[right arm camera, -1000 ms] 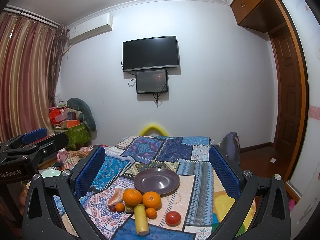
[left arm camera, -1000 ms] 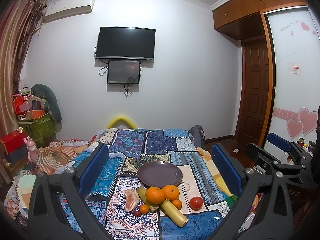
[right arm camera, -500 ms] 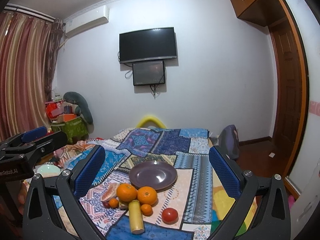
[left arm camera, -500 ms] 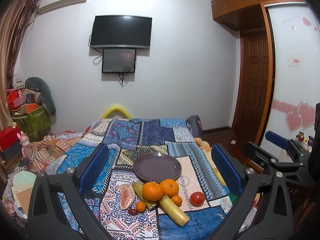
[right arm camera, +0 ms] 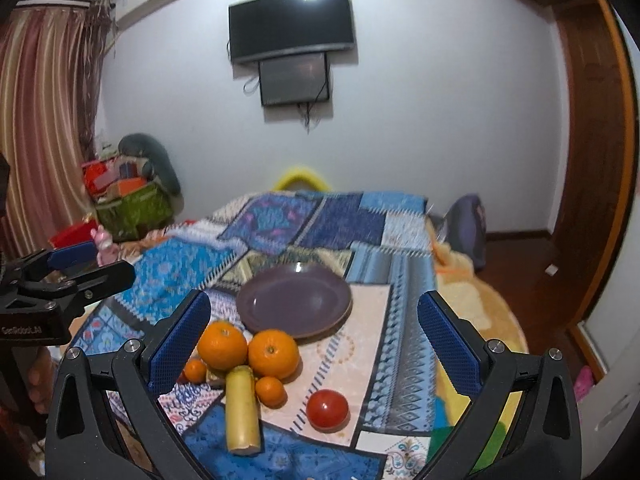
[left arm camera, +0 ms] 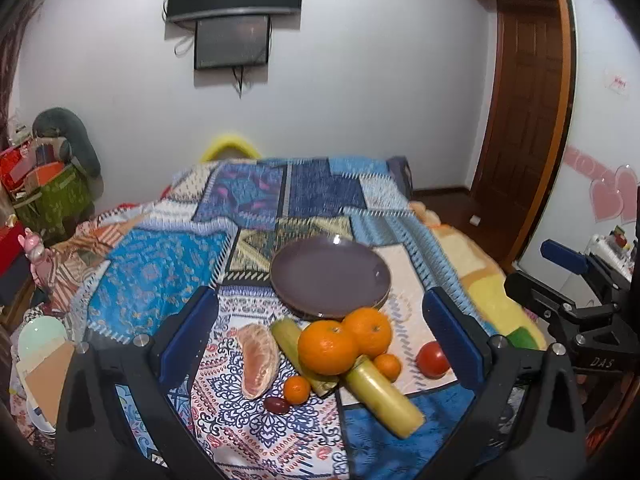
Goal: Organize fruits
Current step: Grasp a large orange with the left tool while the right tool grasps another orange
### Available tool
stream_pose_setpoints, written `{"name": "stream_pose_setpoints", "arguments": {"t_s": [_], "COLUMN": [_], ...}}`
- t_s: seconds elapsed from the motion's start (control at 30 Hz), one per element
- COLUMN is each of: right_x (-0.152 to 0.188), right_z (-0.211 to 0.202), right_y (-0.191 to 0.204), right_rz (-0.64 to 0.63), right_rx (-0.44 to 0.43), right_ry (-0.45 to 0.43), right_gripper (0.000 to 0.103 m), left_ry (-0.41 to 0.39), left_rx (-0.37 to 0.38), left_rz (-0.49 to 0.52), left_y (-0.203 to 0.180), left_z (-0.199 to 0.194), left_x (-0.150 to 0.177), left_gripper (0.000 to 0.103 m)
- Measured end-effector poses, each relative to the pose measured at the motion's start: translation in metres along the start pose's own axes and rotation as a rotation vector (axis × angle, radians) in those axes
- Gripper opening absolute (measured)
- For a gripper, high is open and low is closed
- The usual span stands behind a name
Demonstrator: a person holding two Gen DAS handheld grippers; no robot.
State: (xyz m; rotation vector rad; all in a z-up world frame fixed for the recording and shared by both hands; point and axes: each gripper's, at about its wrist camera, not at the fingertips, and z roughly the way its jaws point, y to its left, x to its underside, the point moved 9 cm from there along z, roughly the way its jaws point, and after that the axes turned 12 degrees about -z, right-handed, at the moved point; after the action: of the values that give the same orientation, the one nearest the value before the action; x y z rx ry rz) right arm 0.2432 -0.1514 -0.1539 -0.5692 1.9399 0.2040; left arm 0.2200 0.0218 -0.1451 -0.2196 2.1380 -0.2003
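Since the frames of a second ago both cameras have tipped down and closed in: the fruit pile fills more of each view, and the wall television has slid toward the top edge.

I read the left gripper (left arm camera: 320, 332) with its blue pads spread wide, holding nothing; the pile sits between them in its view. The right gripper (right arm camera: 314, 338) is likewise spread wide and empty.

Fruit lies on the patchwork quilt (left arm camera: 160, 276), at 6 o'clock of the purple plate (left arm camera: 330, 276), which carries no fruit. Clock directions below are in the left wrist view.

- Two large oranges (left arm camera: 328, 346) touch each other, the right one against the plate's near rim.
- Peeled pomelo segment (left arm camera: 258, 362) at 9 o'clock of the oranges, apart from them.
- Yellow-green stick (left arm camera: 380, 400) runs from under the oranges toward 5 o'clock; a second, greener stick (left arm camera: 288, 338) pokes out at 10 o'clock of the front orange.
- Small tangerine (left arm camera: 297, 389) at 7 o'clock of the front orange, a dark red date (left arm camera: 276, 405) just beside it.
- Another small tangerine (left arm camera: 387, 367) touches the yellow-green stick.
- Tomato (left arm camera: 433, 359) alone at 3 o'clock, apart from the pile.

I see each gripper's body at the outer edge of the other's view.
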Motion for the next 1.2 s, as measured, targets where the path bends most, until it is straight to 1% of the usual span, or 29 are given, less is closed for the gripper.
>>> {"name": "stream_pose_setpoints", "arguments": {"t_s": [0.03,0.2,0.27,0.33,0.43,0.5,0.6,0.73,0.77,0.8,0.83,0.93,1.07,1.2], "right_x": [0.004,0.016,0.02,0.024,0.031,0.036,0.044,0.052,0.053,0.055,0.057,0.061,0.065,0.065], "right_z": [0.007,0.031,0.041,0.05,0.061,0.07,0.081,0.092,0.094,0.096,0.098,0.103,0.111,0.118], "right_y": [0.0,0.002,0.003,0.004,0.006,0.007,0.01,0.014,0.014,0.016,0.016,0.018,0.023,0.032], "right_rz": [-0.005,-0.002,-0.005,-0.007,-0.01,-0.013,-0.016,-0.017,-0.016,-0.015,-0.016,-0.018,-0.018,-0.037], "right_rx": [-0.009,-0.054,-0.073,-0.087,-0.108,-0.125,-0.154,-0.186,-0.192,-0.202,-0.206,-0.221,-0.247,-0.261], "right_ry": [0.022,0.071,0.098,0.114,0.146,0.167,0.194,0.228,0.232,0.239,0.244,0.258,0.28,0.294], "right_gripper": [0.103,0.103,0.102,0.097,0.093,0.087,0.081,0.075,0.073,0.073,0.072,0.072,0.072,0.072], "left_ry": [0.016,0.112,0.167,0.218,0.281,0.308,0.335,0.378,0.386,0.392,0.397,0.415,0.407,0.404], "left_rx": [-0.003,-0.016,-0.014,-0.016,-0.008,-0.005,0.0,0.012,0.012,0.009,0.003,0.028,0.039,0.045], "left_rz": [0.004,0.032,0.035,0.024,0.007,0.003,0.014,0.024,0.028,0.032,0.036,0.023,0.02,-0.009], "left_y": [0.002,0.009,0.011,0.015,0.018,0.019,0.017,0.012,0.012,0.011,0.012,0.01,0.009,0.015], "left_z": [0.007,0.043,0.057,0.073,0.091,0.1,0.109,0.12,0.124,0.127,0.13,0.135,0.134,0.131], "left_x": [0.003,0.019,0.027,0.036,0.048,0.054,0.062,0.074,0.077,0.079,0.082,0.087,0.088,0.084], "left_gripper": [0.103,0.102,0.097,0.091,0.086,0.084,0.084,0.083,0.082,0.078,0.074,0.066,0.064,0.064]}}
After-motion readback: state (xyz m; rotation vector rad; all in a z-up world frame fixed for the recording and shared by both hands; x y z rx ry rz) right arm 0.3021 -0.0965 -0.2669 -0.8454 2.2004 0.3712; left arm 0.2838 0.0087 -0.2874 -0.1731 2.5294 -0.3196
